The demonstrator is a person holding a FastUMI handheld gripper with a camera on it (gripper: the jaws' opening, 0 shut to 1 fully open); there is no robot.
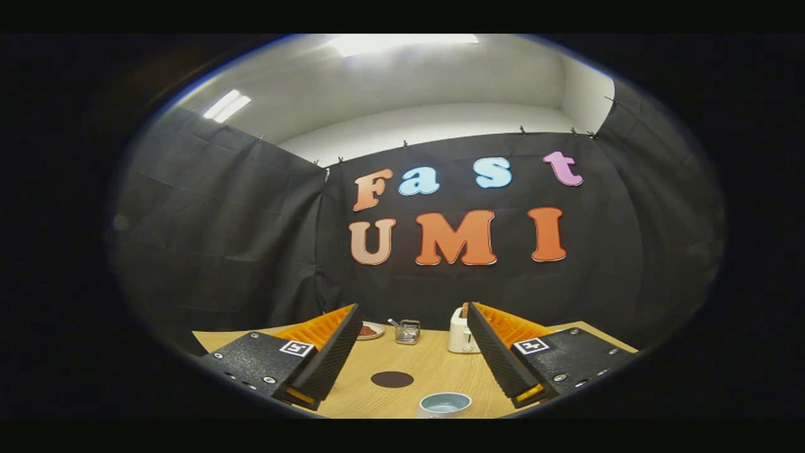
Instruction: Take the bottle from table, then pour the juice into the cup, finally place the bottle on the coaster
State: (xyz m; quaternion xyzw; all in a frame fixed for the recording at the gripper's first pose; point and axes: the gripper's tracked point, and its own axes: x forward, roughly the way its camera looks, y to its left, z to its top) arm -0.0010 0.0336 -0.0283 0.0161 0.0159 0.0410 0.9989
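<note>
My gripper [412, 314] is open, its two fingers spread wide above the wooden table [427, 365] with nothing between them. A dark round coaster [392, 379] lies flat on the table between the fingers. Nearer to me than the coaster stands a pale blue cup [444, 404], only its rim and inside showing. The gripper is held high, tilted toward the back wall.
At the table's far edge, a small plate [370, 330] with something brown lies beside the left finger. A clear glass container [407, 331] with a utensil stands to its right. A white toaster [461, 331] sits partly behind the right finger.
</note>
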